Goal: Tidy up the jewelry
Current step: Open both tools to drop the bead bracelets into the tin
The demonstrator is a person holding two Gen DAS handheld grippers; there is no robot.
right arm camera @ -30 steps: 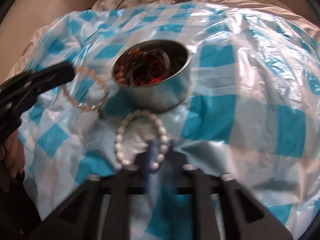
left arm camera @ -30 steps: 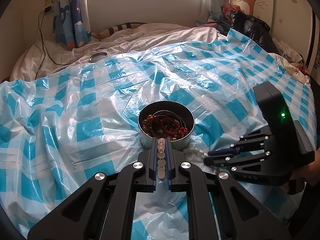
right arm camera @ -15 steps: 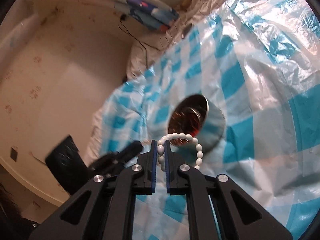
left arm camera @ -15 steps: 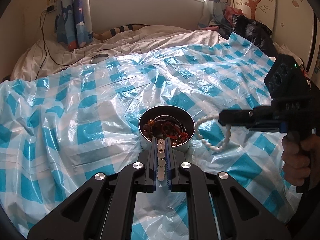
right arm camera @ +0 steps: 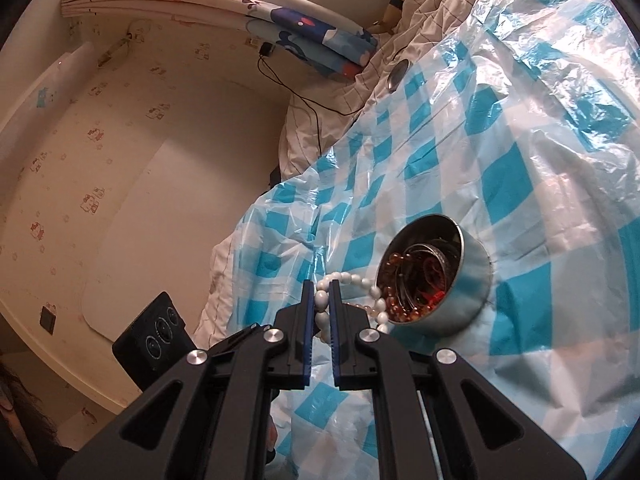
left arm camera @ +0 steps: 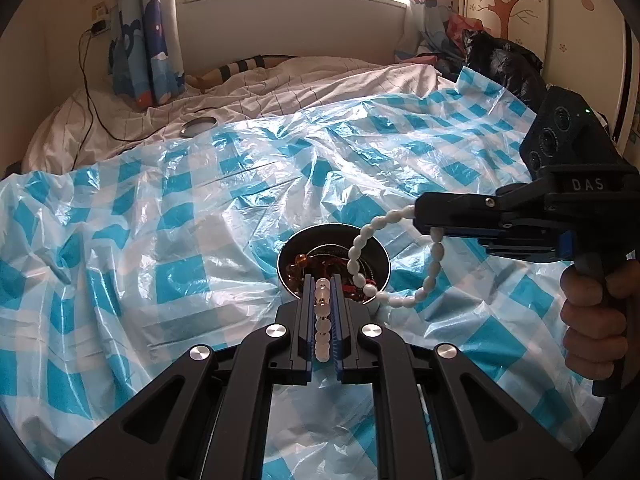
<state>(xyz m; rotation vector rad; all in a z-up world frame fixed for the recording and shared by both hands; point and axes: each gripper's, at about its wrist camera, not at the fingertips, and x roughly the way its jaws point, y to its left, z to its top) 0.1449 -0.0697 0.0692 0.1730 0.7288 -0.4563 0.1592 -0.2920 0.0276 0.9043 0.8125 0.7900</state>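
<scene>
A round metal tin (left arm camera: 378, 246) (right arm camera: 476, 276) stands on the blue-checked plastic sheet and holds amber and red bead jewelry. My left gripper (left arm camera: 323, 292) is shut on a pale pink bead bracelet (left arm camera: 322, 330), just in front of the tin. My right gripper (right arm camera: 321, 300) (left arm camera: 418, 216) is shut on a white oval-bead bracelet (left arm camera: 360, 244) (right arm camera: 352, 280). The white bracelet hangs in the air over the tin's near right rim.
The plastic sheet (left arm camera: 160, 240) covers a bed with a white quilt (left arm camera: 300, 80) behind. A small round metal lid (left arm camera: 198, 125) and a black cable (left arm camera: 90, 92) lie on the quilt at far left. A black bag (left arm camera: 504, 64) sits at far right.
My right gripper lifted the white bracelet off the sheet and carried it up and left over the tin. My left gripper stayed shut on the pink bracelet near the tin.
</scene>
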